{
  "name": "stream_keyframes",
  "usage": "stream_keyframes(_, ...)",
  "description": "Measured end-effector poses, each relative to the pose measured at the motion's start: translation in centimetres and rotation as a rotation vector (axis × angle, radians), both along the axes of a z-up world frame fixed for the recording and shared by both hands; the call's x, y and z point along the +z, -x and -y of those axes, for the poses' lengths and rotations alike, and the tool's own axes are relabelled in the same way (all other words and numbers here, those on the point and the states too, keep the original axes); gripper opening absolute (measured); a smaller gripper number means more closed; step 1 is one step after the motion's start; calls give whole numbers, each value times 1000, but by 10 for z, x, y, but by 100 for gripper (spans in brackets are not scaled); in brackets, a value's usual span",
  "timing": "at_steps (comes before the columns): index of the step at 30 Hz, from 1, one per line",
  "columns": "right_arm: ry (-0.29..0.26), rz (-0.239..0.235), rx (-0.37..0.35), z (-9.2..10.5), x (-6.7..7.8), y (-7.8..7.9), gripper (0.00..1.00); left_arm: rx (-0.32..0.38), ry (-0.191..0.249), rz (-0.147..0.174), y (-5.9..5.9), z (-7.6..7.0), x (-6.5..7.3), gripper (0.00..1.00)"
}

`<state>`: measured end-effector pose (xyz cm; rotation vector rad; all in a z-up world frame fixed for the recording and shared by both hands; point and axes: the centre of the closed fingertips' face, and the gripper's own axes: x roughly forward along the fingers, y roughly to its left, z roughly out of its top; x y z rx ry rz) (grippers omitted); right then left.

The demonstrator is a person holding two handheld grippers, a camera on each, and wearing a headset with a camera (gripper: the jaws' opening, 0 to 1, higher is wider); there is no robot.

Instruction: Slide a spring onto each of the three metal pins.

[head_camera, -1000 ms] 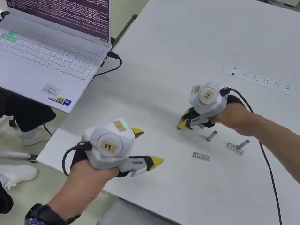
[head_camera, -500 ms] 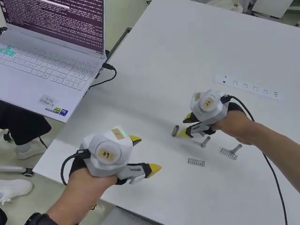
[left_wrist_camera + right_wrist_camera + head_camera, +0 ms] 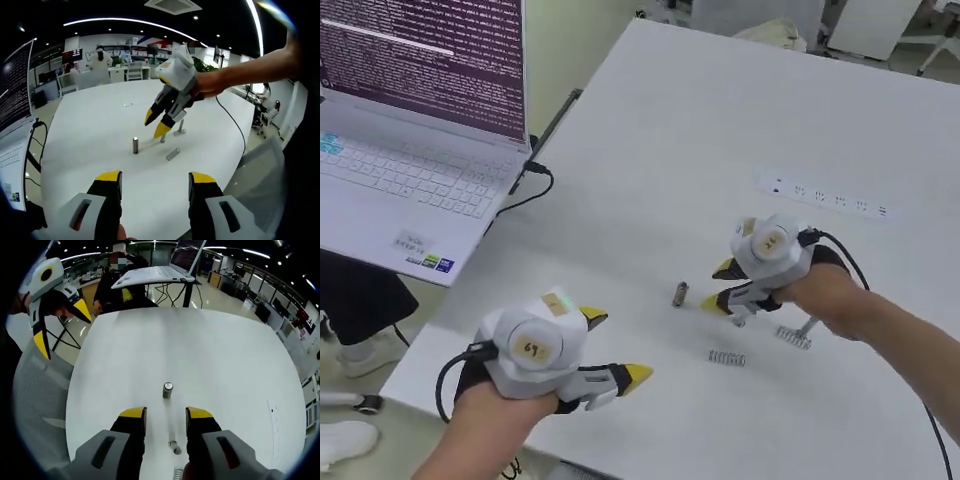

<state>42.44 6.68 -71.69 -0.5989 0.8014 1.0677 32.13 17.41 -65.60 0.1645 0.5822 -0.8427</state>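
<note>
**A:** Pins first. Where is the upright pin [image 3: 680,294] standing?

**B:** It is standing on the white table [image 3: 720,120], just ahead of the right gripper [image 3: 718,288] and apart from its tips. Its side is looking ribbed, but I cannot tell whether a spring is sitting around it.

**A:** And the rest?

**B:** A second pin [image 3: 740,320] is sitting just below the right gripper's tips. A third pin [image 3: 807,328] is lying beside the person's right hand, with a second spring [image 3: 788,336] at its near end. A loose spring [image 3: 726,358] is lying alone on the table, near both.

**A:** What are the fingers doing?

**B:** The right gripper's fingers are standing moderately apart and gripping nothing. In the right gripper view they are framing the upright pin. The left gripper [image 3: 616,346] is hovering near the table's front edge, well apart from the pins, with its fingers spread wide and holding nothing.

**A:** Anything further out?

**B:** A laptop [image 3: 410,180] is sitting open at the left with a cable [image 3: 535,185] running to it, and a power strip [image 3: 830,197] is lying beyond the right gripper.
</note>
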Motion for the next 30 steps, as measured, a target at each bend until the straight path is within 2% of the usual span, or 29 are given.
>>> stream_keyframes(9,-62,27,-90,13,14,7,31,9,2,10,-1,0,4,48)
stream_keyframes(21,-95,76,-163,32,29,22,34,-2,4,16,-2,5,7,48)
stream_keyframes(30,-116,88,-199,43,34,35,36,-11,2,20,-3,9,8,48)
